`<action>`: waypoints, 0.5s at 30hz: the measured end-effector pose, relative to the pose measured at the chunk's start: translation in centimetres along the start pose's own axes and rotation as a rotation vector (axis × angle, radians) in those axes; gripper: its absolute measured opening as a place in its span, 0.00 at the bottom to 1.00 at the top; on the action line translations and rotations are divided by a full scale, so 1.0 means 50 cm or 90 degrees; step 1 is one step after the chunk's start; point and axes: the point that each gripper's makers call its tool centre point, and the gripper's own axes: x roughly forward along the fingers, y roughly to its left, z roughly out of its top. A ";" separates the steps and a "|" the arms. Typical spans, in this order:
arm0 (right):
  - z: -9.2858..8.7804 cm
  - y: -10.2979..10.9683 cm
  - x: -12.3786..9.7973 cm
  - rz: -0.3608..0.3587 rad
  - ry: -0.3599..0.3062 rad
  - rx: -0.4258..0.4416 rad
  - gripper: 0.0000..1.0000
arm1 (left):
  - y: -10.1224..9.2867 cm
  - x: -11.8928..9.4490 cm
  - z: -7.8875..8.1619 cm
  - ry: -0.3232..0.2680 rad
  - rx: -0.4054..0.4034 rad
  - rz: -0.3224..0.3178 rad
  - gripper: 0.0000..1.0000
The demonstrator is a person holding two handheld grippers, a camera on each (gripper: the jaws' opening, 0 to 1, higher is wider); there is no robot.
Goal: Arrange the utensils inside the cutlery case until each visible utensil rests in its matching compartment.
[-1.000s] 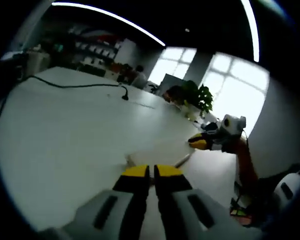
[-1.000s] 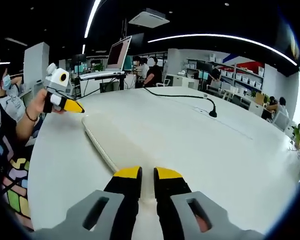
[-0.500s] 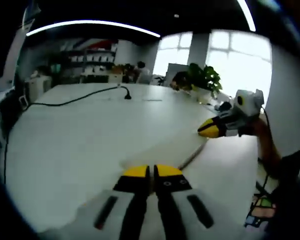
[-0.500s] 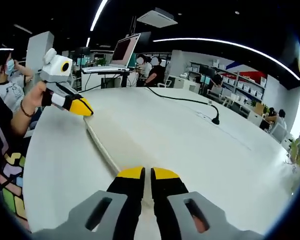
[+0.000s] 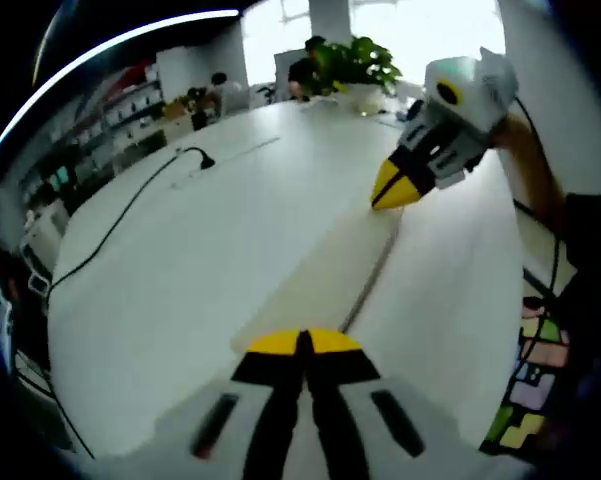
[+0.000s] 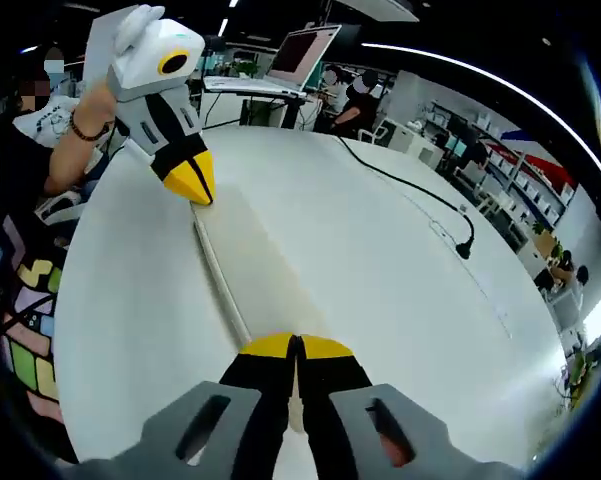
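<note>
We hold both jaws closed, empty: left hand-held gripper (image 5: 305,343), right hand-held gripper (image 6: 295,348). The flat cutlery case (image 6: 242,262) lies on the white counter (image 6: 380,260) between them, long axis running gripper to gripper, each nearest one end.

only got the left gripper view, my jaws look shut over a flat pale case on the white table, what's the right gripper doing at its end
Observer: In the right gripper view, the right gripper is shut, its yellow tips above one end of the flat pale case.
Operator: where's my left one from there
Observer: The left gripper points down at the case's other end; I cannot tell if it touches.
Operator: anything behind it
Observer: An open laptop stands on a raised stand beyond the white table.
</note>
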 end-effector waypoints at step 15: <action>-0.020 0.001 -0.007 0.087 0.099 -0.057 0.00 | -0.001 0.010 -0.001 0.133 0.118 -0.094 0.00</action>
